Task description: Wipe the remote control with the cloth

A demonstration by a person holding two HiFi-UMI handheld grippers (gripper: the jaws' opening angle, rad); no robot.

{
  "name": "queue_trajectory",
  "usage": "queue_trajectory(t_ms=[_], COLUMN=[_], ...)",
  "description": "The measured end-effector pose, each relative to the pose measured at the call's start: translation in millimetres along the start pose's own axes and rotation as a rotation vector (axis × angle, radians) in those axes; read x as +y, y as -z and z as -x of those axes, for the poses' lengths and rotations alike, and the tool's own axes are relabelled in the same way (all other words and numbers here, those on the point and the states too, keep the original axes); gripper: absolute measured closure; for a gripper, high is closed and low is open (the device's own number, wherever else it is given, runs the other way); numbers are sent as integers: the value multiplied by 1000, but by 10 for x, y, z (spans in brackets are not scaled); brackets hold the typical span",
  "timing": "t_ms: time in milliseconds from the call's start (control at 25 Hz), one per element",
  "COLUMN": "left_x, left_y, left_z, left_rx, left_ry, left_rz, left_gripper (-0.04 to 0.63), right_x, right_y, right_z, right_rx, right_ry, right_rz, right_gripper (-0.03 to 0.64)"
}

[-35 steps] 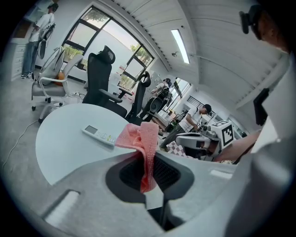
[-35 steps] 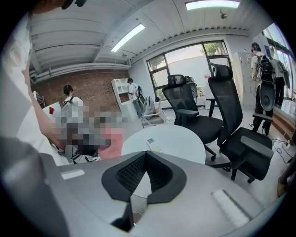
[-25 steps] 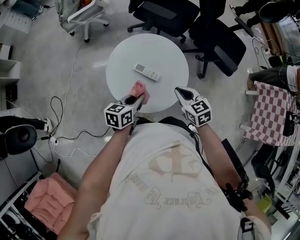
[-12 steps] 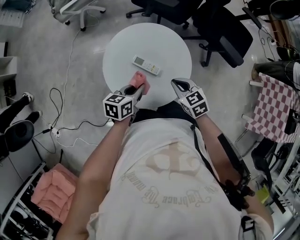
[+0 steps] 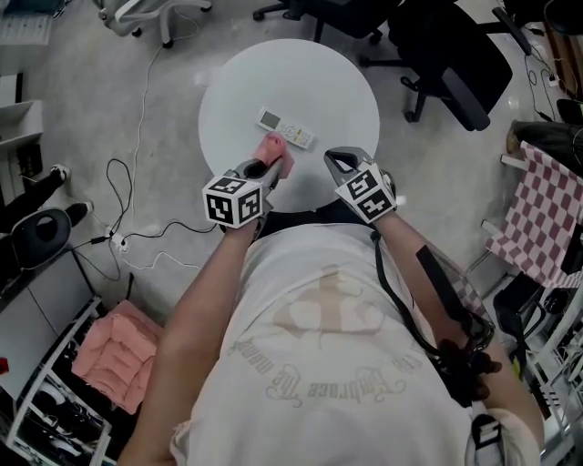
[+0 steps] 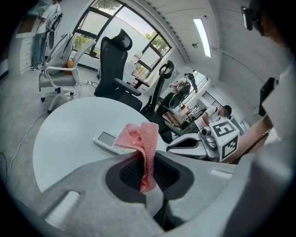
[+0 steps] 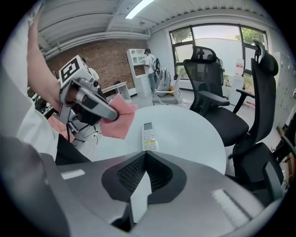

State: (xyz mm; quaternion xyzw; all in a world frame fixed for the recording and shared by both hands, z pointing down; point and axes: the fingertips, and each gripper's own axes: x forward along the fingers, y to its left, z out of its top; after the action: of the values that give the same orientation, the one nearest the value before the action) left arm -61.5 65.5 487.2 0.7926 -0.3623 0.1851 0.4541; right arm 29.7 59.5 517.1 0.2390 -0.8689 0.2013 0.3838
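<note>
A white remote control (image 5: pixel 285 129) (image 6: pixel 107 141) (image 7: pixel 148 135) lies flat on the round white table (image 5: pixel 337 82). My left gripper (image 5: pixel 266 169) (image 6: pixel 147 157) is shut on a pink cloth (image 5: pixel 276 153) (image 6: pixel 140 141) (image 7: pixel 121 121) and holds it just above the table, close to the remote's near side. My right gripper (image 5: pixel 332 158) (image 7: pixel 144 162) hangs shut and empty over the table's near edge, to the right of the cloth and short of the remote.
Black office chairs (image 5: pixel 455 59) stand past the table on the right, a white one (image 5: pixel 137 14) at the far left. Cables (image 5: pixel 127 209) trail over the floor on the left. A checked cloth (image 5: pixel 537 209) hangs at the right. A pink cushion (image 5: pixel 114 350) lies low left.
Both grippers have moved forward over the table and sunk lower. The pink cloth has come closer to the remote. The right gripper has drawn in towards the left one.
</note>
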Motion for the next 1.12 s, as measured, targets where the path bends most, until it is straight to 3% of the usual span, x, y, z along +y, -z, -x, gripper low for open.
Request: queue_trajectory(t_ms=[320,760,920,1120], left_x=[115,182,247,271], left_y=[-34,-9,-38,-116], left_z=[-226,-426,-578,-844], left_rx=[59,99,116,144], left_ry=[-29,-53,-61,-59], left_rz=[-34,-14,-5,10], left_gripper=[569,569,569,569], right_x=[-55,-89,-117,-213], right_y=[17,106,168,270], right_z=[-299,-689,-868,-1030], right_rx=[40,123,153,185], right_ry=[-24,-63,-77,-82], right_rz=[48,123,147,184], right_gripper=[597,379,339,344])
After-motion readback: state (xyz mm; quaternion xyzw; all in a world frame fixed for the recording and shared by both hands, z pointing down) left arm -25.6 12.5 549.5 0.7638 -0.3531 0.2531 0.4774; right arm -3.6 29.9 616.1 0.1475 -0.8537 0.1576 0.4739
